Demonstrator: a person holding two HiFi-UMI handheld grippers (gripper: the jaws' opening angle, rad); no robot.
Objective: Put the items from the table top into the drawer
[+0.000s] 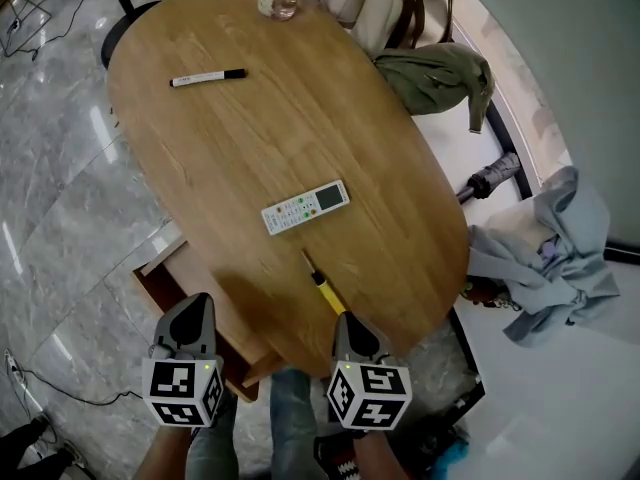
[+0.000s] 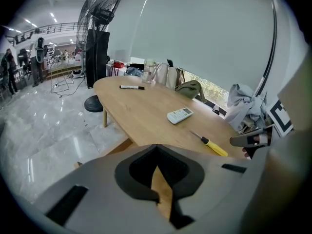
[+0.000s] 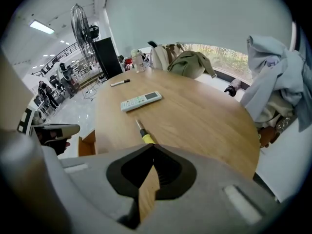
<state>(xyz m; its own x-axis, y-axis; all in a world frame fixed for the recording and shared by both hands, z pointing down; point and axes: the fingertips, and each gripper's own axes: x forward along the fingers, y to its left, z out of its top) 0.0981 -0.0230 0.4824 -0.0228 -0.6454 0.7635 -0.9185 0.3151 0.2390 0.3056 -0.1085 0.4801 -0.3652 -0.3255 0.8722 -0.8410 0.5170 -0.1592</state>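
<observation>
At the left, below the rim of the oval light-wood table (image 1: 250,138), a brown wooden drawer (image 1: 160,276) seems to stand pulled out, though we see too little of its inside to say what it holds. Our left gripper (image 1: 195,306) hangs over that drawer with its jaws drawn together on nothing, which we judge puts it in place to tend the drawer while the other hand fetches. On the table top all three task items lie untouched and well apart from each other: the white marker with a black cap (image 1: 207,77) far up the table, the white remote control with coloured buttons (image 1: 305,207) in the middle, and the yellow-handled screwdriver (image 1: 323,286) near the edge closest to us. Our right gripper (image 1: 346,320) sits just beside the screwdriver's handle, jaws pressed closed and empty, so they must part before any pick. The screwdriver looks the likely first item. Further right, a grey-blue heap of cloth (image 1: 545,248) lies off the table.
</observation>
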